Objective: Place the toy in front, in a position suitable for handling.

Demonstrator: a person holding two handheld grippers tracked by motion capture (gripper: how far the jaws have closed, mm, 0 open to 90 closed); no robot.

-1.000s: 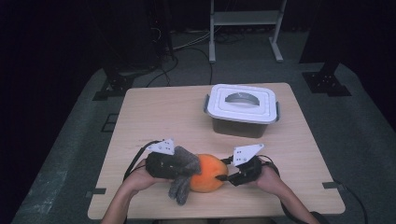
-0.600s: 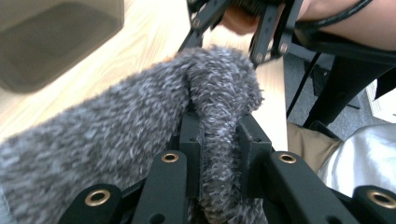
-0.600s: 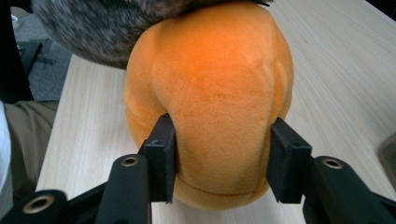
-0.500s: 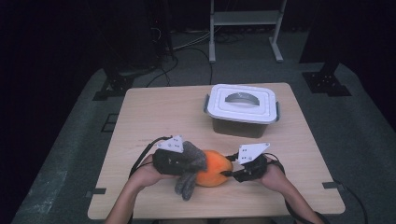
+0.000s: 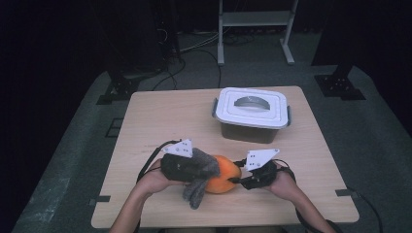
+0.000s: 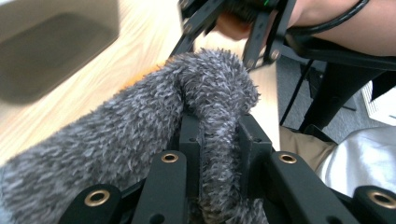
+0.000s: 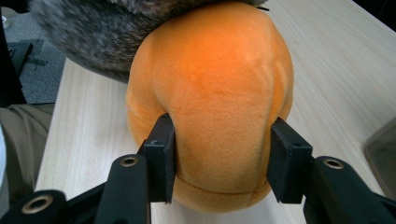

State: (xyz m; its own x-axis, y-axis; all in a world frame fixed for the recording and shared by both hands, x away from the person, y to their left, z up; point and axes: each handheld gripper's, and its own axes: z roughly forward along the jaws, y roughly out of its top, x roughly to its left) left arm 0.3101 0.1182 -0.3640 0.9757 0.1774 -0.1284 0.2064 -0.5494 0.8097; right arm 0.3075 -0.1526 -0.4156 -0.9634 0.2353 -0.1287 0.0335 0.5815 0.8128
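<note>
An orange plush ball (image 5: 225, 182) lies on the wooden table (image 5: 165, 116) near the front edge. A fuzzy grey cloth (image 5: 198, 180) is draped over its left side and hangs down toward the edge. My left gripper (image 5: 197, 167) is at the ball's left. In the left gripper view my left gripper (image 6: 219, 135) is shut on a fold of the grey cloth (image 6: 140, 126). My right gripper (image 5: 239, 179) reaches in from the right. In the right gripper view my right gripper (image 7: 224, 149) has both pads pressed into the sides of the orange ball (image 7: 215, 79).
A dark tub with a white clip-on lid (image 5: 252, 109) stands at the back right of the table. Both forearms come in over the front edge. A metal rack's legs (image 5: 255, 29) and cables are on the floor beyond the table.
My left gripper has moved a little to the right and up with the grey cloth, drawing it further over the orange ball. The right gripper has kept its place on the ball.
</note>
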